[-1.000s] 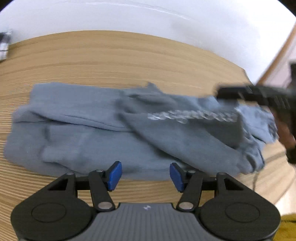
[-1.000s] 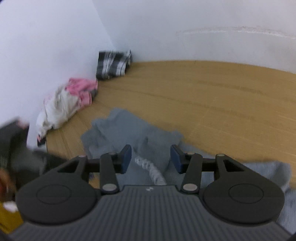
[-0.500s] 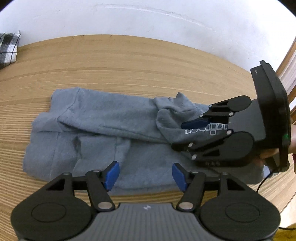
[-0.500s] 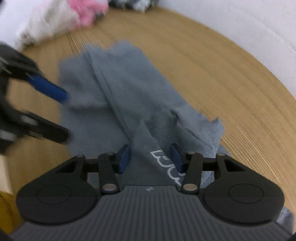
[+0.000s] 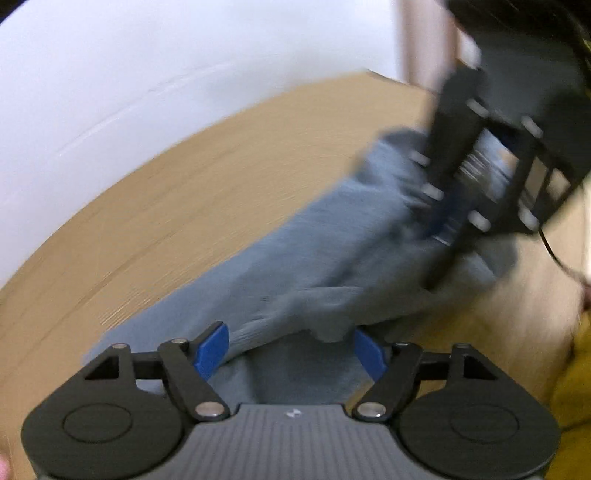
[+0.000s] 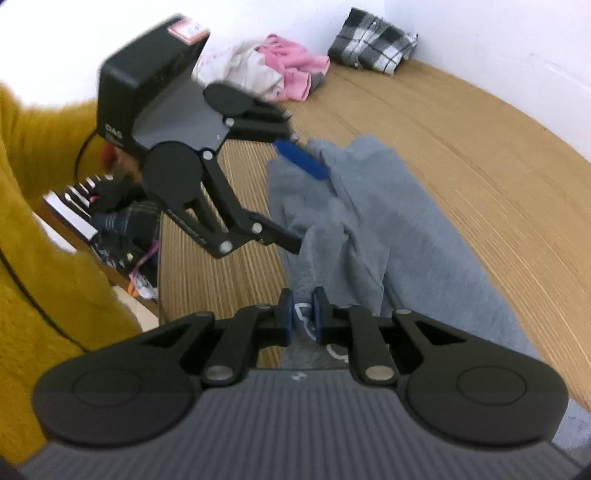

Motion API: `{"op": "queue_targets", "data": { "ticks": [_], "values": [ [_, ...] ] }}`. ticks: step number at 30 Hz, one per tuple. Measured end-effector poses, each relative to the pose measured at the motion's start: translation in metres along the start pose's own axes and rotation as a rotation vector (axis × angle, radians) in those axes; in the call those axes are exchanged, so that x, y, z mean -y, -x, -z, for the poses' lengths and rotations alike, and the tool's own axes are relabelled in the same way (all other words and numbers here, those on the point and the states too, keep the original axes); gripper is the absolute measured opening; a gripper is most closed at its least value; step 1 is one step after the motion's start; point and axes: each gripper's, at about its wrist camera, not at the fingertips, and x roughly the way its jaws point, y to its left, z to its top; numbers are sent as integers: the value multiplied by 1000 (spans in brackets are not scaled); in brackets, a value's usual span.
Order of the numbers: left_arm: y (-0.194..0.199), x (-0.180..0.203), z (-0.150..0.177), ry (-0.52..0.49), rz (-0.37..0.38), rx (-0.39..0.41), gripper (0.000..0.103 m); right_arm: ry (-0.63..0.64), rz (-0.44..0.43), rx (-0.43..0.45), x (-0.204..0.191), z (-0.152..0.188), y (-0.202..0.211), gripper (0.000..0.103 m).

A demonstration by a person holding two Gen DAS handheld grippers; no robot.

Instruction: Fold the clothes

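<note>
A grey sweatshirt (image 6: 376, 221) is spread lengthwise over the wooden desk (image 6: 461, 140), rumpled into soft ridges, with one edge lifted off the surface. White printed lettering is seen on the cloth between the right tool's pads, but it cannot be read. The right tool (image 6: 303, 314) is held low over the near end of the garment, its blue pads drawn nearly together and clamped on a pinch of the grey cloth. The left tool (image 5: 291, 350) is angled down at the opposite end, its blue fingers (image 5: 212, 349) set wide apart with a raised fold lying between them, ungripped. In the right wrist view the left tool (image 6: 295, 199) is seen from the side, held by a person in a mustard-yellow sleeve (image 6: 33, 206). "DAS" is printed on its black housing. Against the white wall (image 6: 480, 33), a pink and white garment (image 6: 273, 70) and a black and white checked garment (image 6: 373, 40) are heaped well apart from the sweatshirt.
</note>
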Motion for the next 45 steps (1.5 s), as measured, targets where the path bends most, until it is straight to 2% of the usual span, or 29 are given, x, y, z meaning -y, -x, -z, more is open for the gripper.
{"op": "queue_targets", "data": {
  "ticks": [2,5,9,15,17,18,21,23,25,26,29,30,32,33,34,36,38,41,45],
  "values": [
    [-12,8,-4,-81,15,-9,76,-17,8,13,-3,2,1,14],
    [-25,13,-13,-159,-6,18,76,2,-8,26,-14,-1,2,14],
    [-28,9,-25,-203,12,56,76,53,-5,-8,-28,-6,3,14],
    [-28,26,-28,-401,35,48,77,52,14,-17,-35,1,10,14],
    [-37,30,-29,-396,113,-20,48,37,42,-1,-35,5,12,14],
    [-41,31,-29,-390,151,-53,15,26,58,11,-34,7,14,14],
    [-43,29,-25,-264,271,-112,12,-65,163,82,-25,16,27,16],
    [-29,16,-28,-100,370,-117,12,-137,230,153,-19,26,42,18],
    [-10,-4,-36,110,469,-109,12,-213,297,230,-17,43,61,23],
    [0,-15,-41,196,488,-109,13,-249,333,258,-15,54,69,28],
    [21,-54,-58,398,419,-111,15,-355,439,336,-10,84,91,37],
    [21,-67,-62,443,369,-137,18,-396,467,350,-4,94,93,39],
    [13,-97,-59,505,263,-216,21,-490,513,371,8,110,93,39],
    [0,-111,-52,530,228,-272,30,-527,529,376,16,116,90,40],
    [-13,-126,-45,554,192,-328,43,-556,539,377,23,120,85,40],
    [-42,-152,-29,603,115,-444,50,-589,543,363,35,122,69,40],
    [-66,-168,-17,658,92,-518,54,-614,542,331,48,120,51,40],
    [-72,-177,-15,722,104,-489,56,-631,549,245,61,113,22,40],
    [-38,-170,-5,690,105,-421,70,-552,624,170,47,94,4,40]
  ]
}}
